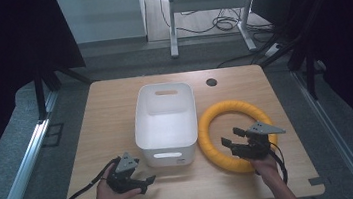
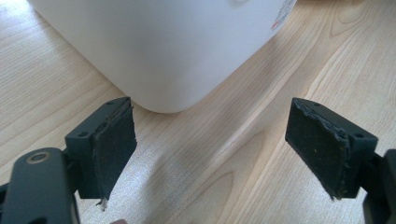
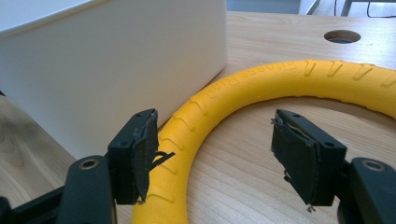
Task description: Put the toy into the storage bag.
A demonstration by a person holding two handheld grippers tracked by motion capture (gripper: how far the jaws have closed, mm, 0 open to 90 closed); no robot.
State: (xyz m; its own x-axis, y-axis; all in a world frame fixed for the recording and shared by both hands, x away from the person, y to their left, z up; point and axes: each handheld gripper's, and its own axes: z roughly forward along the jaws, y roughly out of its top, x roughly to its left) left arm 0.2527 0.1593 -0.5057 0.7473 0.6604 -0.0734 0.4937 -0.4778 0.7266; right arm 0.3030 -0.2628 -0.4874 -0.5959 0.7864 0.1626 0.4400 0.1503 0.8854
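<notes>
Yellow ring (image 1: 236, 135) lies flat on the worktop (image 1: 115, 111), at 3 o'clock of the white bin (image 1: 166, 123). Right hand-held gripper (image 1: 234, 139) gapes wide over its near arc; left hand-held gripper (image 1: 146, 182) idles, also wide. A shallow bite could let the ring slip free.

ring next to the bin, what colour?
Yellow, with raised ribs and embossed lettering on the ring; clearest in the right gripper view. The bin beside it is white.

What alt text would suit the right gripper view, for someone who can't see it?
Two black jaws of the right gripper stand open over a wooden table. A yellow foam ring curves beside the left jaw, and a white plastic bin stands just behind it.
</notes>
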